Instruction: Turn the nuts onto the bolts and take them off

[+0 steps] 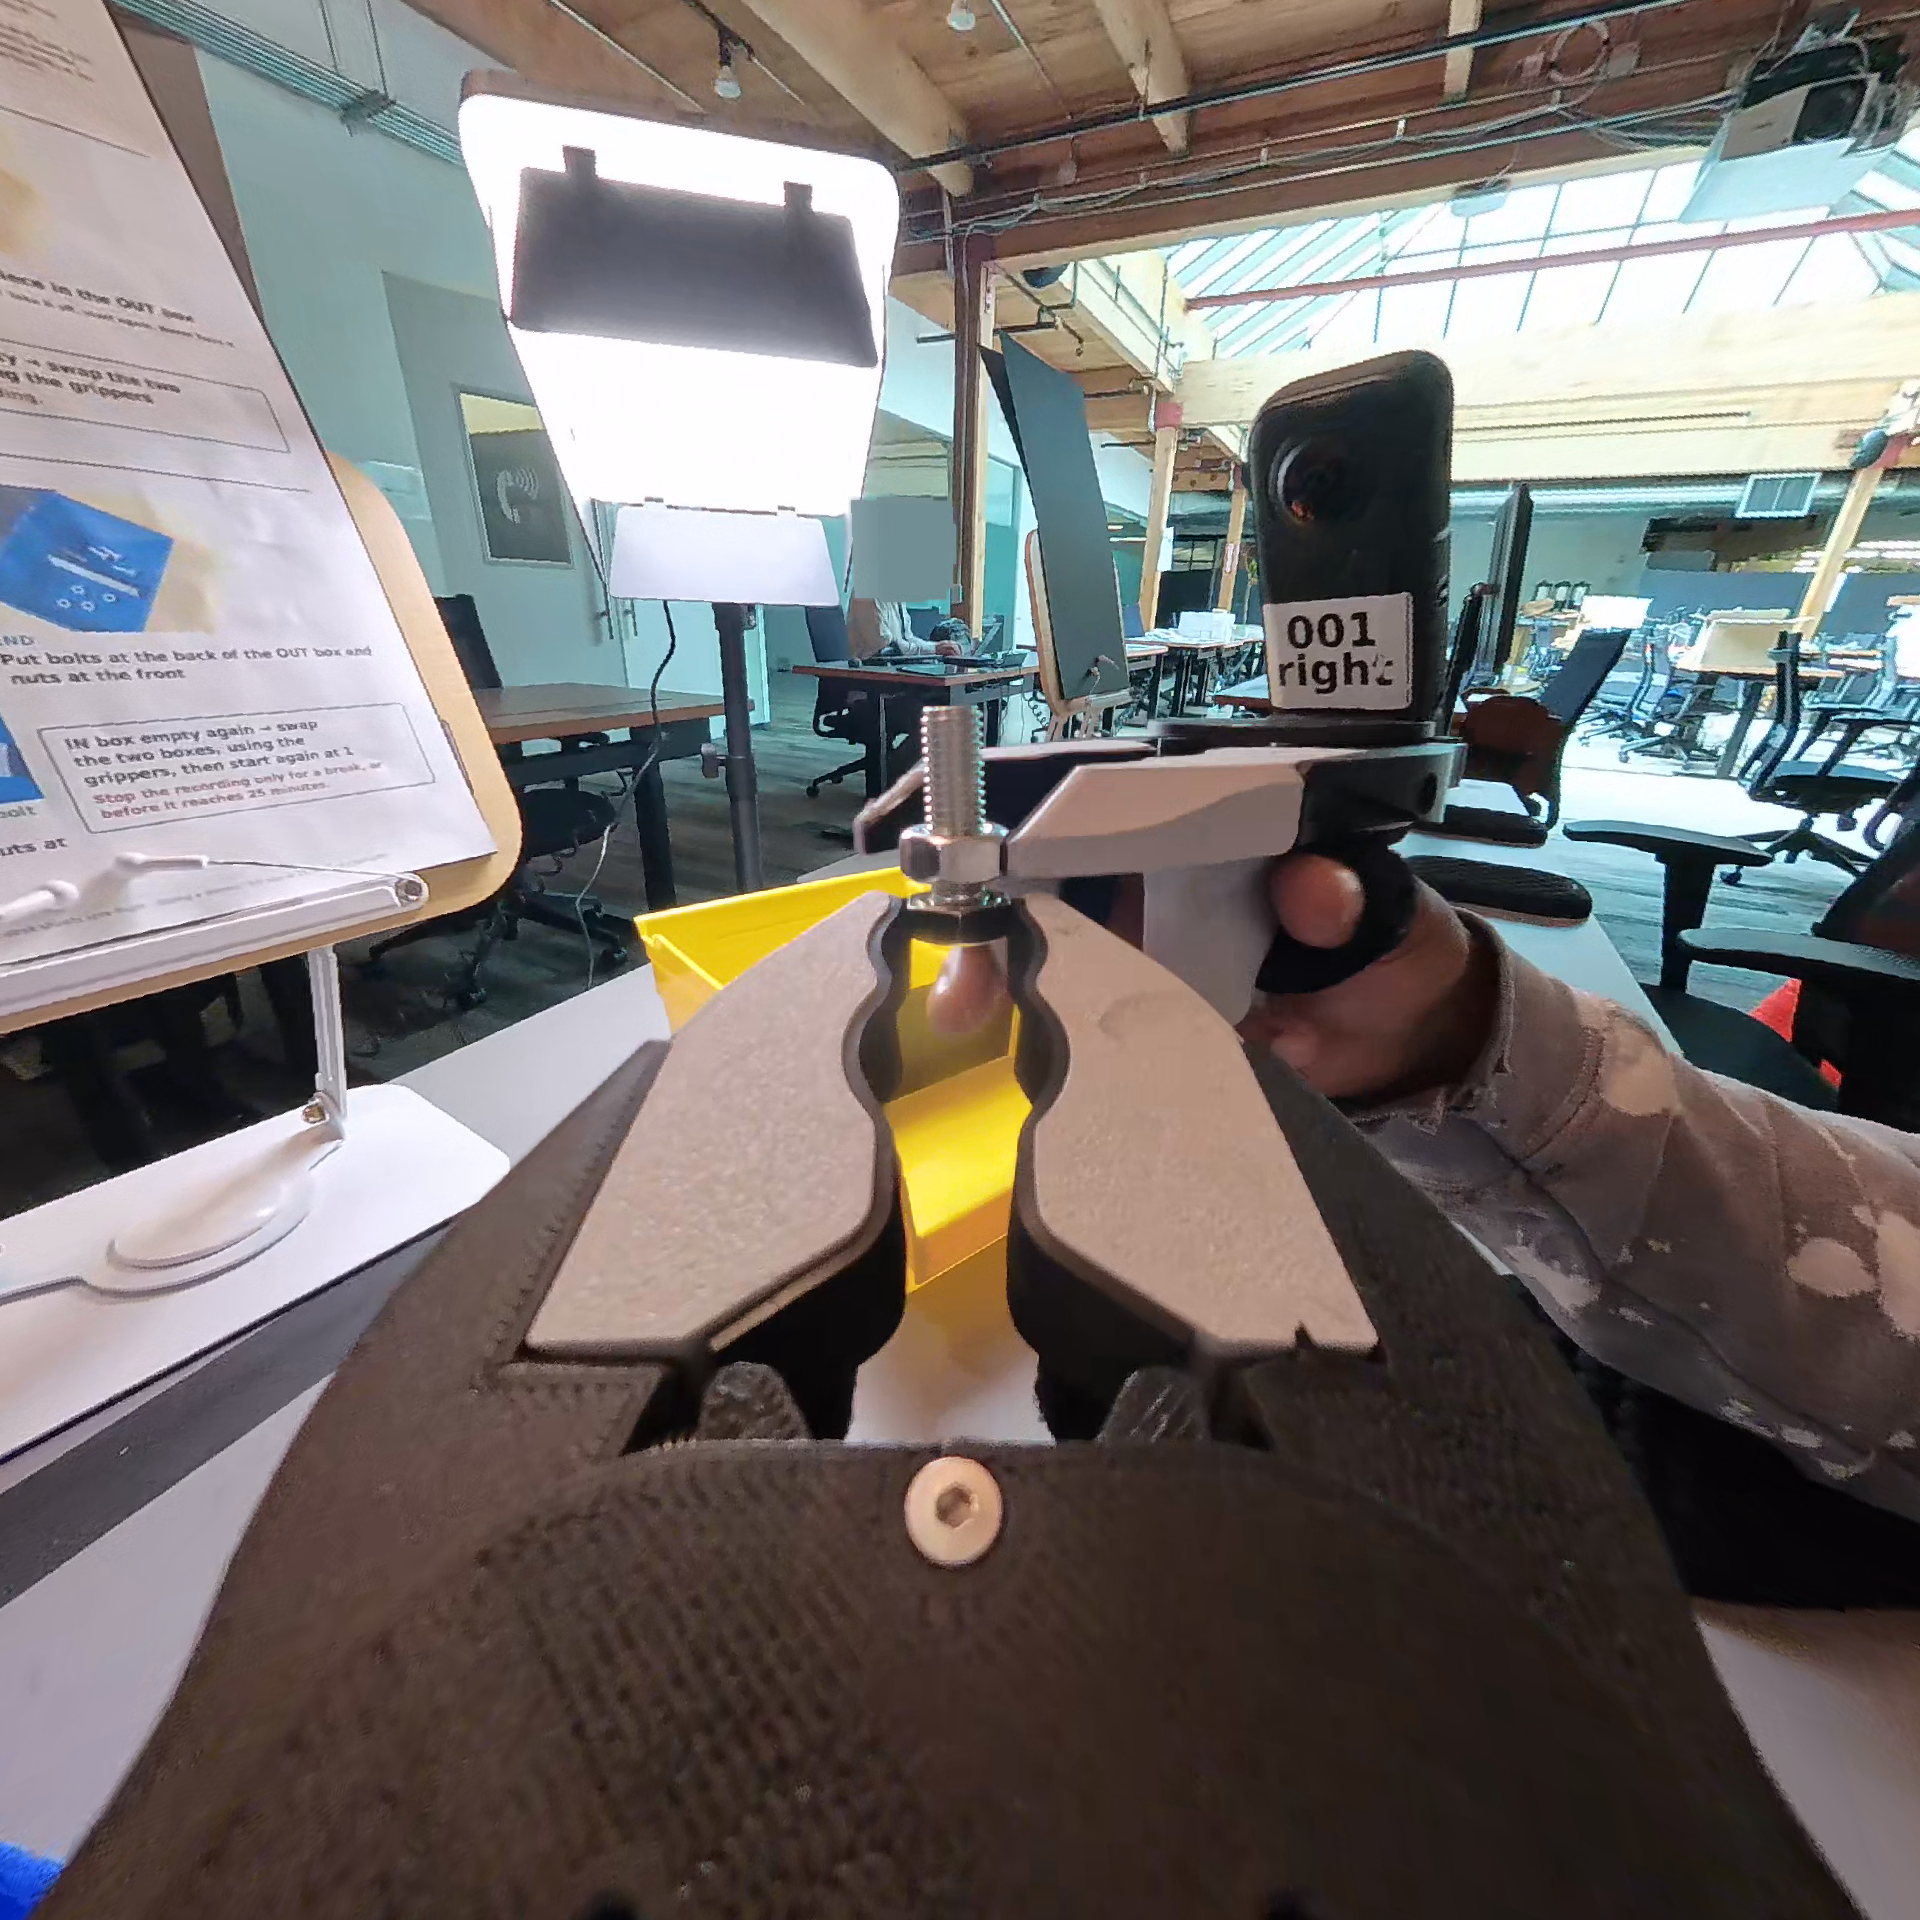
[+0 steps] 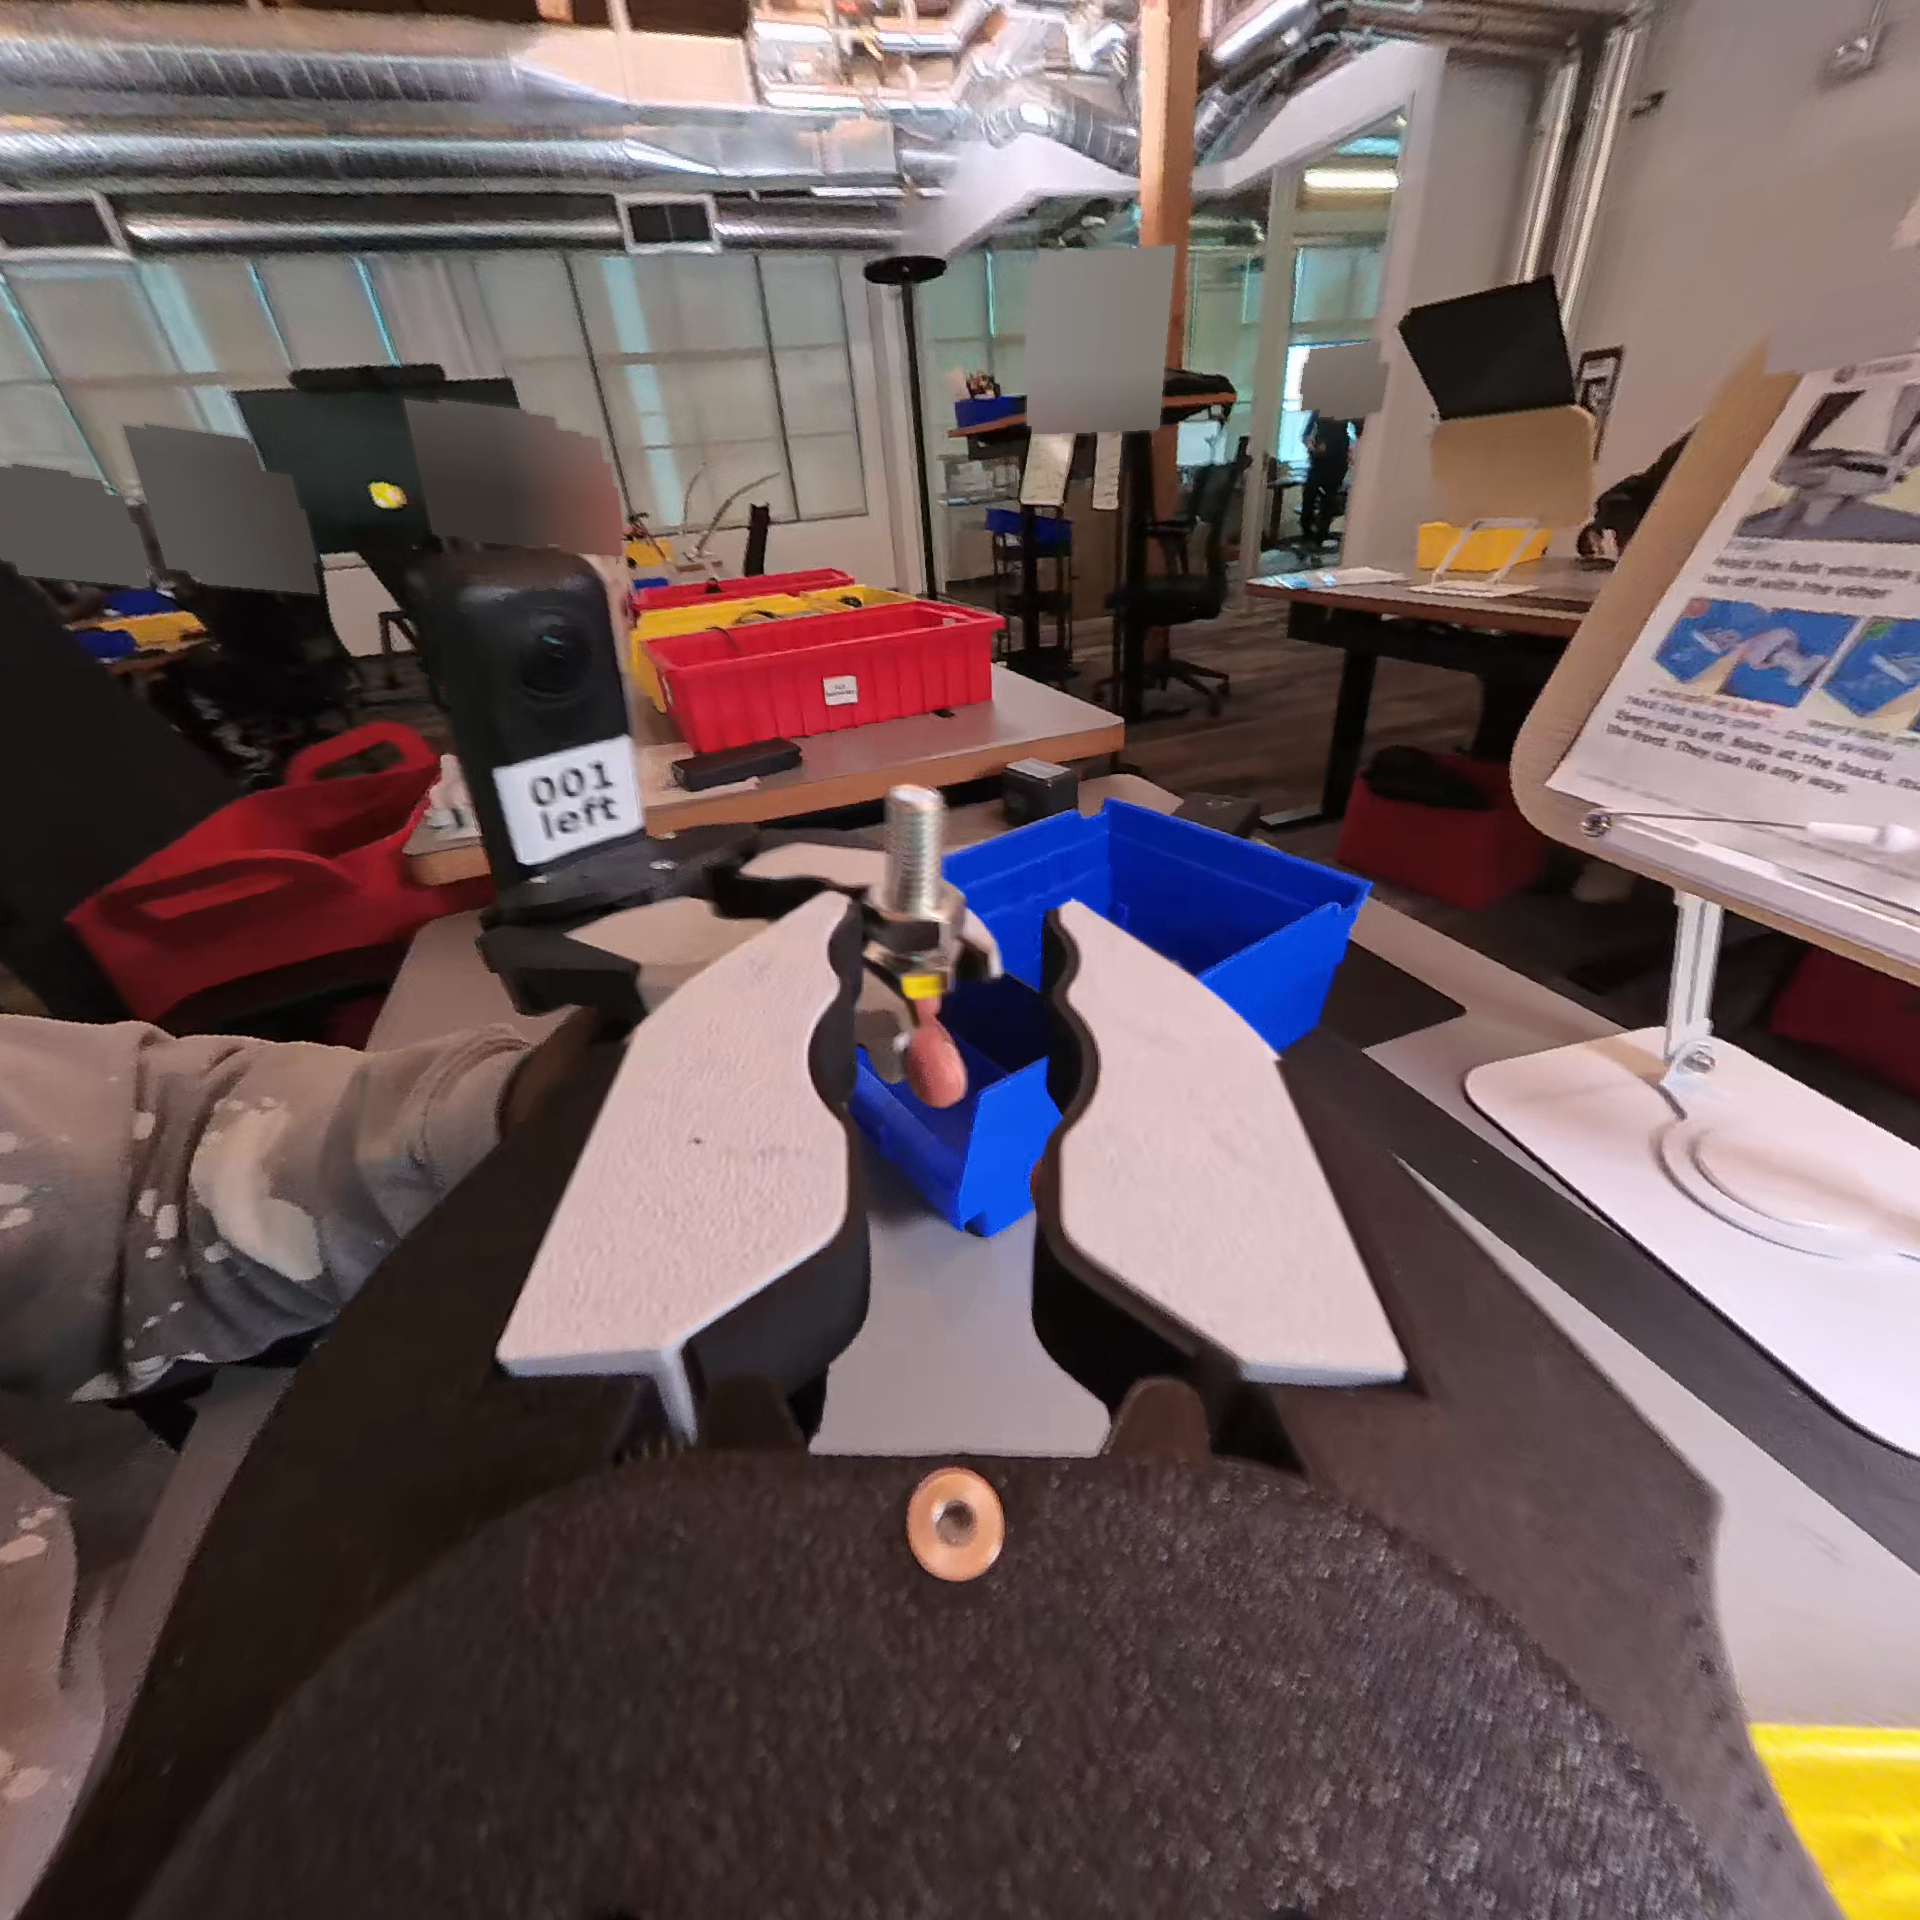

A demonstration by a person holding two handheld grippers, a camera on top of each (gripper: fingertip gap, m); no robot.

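Note:
A silver bolt [image 1: 954, 758] stands upright with its thread up. My left gripper [image 1: 954, 916] is shut on the bolt's head. A silver nut [image 1: 940, 858] sits low on the thread, just above the head. My right gripper [image 1: 935, 840] comes in from the right with a finger on each side of the nut. In the right wrist view my right gripper [image 2: 949, 923] stands open around the nut [image 2: 914, 920]: the left finger touches it and the right finger stands apart. The bolt [image 2: 914, 842] rises above it. My left gripper [image 2: 920, 961] reaches in from the left.
A yellow bin [image 1: 758, 935] sits on the table behind the bolt in the left wrist view. A blue bin [image 2: 1195, 914] sits behind it in the right wrist view. An instruction sheet on a white stand [image 1: 208, 623] stands at the table's side, also in the right wrist view [image 2: 1766, 675]. Only a small space, under 4 cm, lies between the two pairs of fingers.

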